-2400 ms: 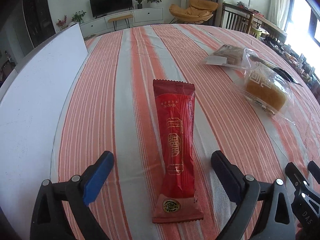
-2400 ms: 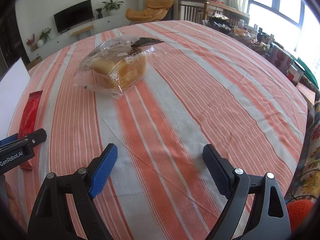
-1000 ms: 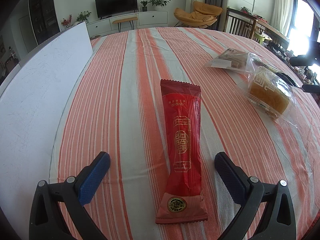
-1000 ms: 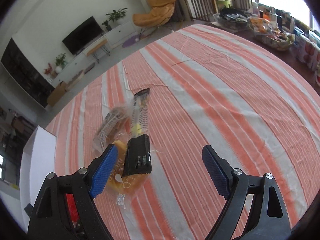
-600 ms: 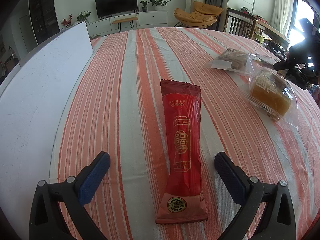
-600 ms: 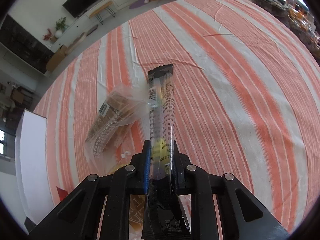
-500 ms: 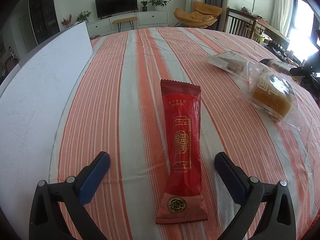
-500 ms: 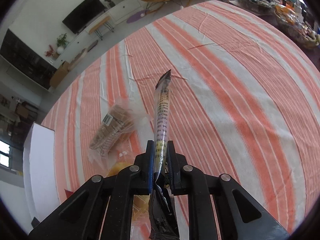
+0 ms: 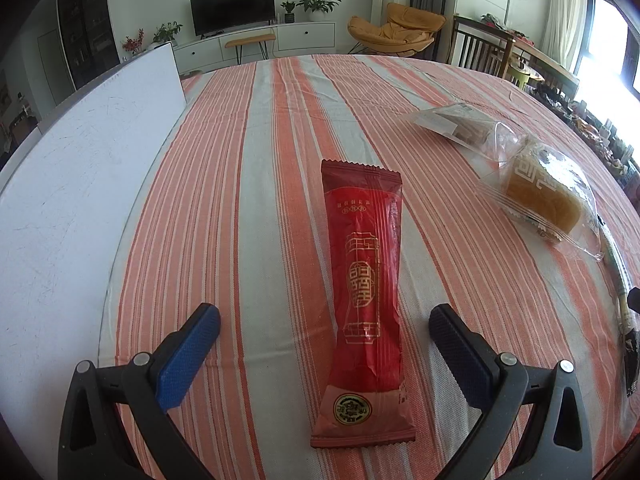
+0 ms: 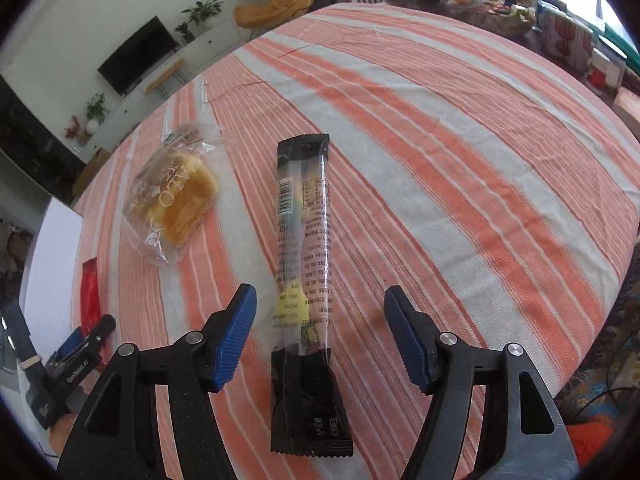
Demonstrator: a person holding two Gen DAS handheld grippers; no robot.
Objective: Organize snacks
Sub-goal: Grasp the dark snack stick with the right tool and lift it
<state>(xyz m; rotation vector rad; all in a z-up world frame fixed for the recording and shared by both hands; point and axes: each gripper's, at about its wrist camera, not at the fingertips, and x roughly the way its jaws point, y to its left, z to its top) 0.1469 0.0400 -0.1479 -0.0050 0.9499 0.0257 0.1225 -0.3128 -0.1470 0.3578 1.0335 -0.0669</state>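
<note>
1. Snacks lie on the striped desk (image 9: 260,152): red packet (image 9: 366,292) between the spread left hand-held gripper (image 9: 324,340), bread bag (image 9: 544,196) at two o'clock.
2. Black stick packet (image 10: 306,276) lies between the spread right hand-held gripper (image 10: 320,336).
3. Television (image 9: 233,8) stands at twelve o'clock.

Clear bread bag (image 10: 172,200), left of centre in the right wrist view: white lettering, apparently "CALO". Lower left, left gripper (image 10: 76,368) body: "GenRobot.AI". Print on the other wrappers illegible
</note>
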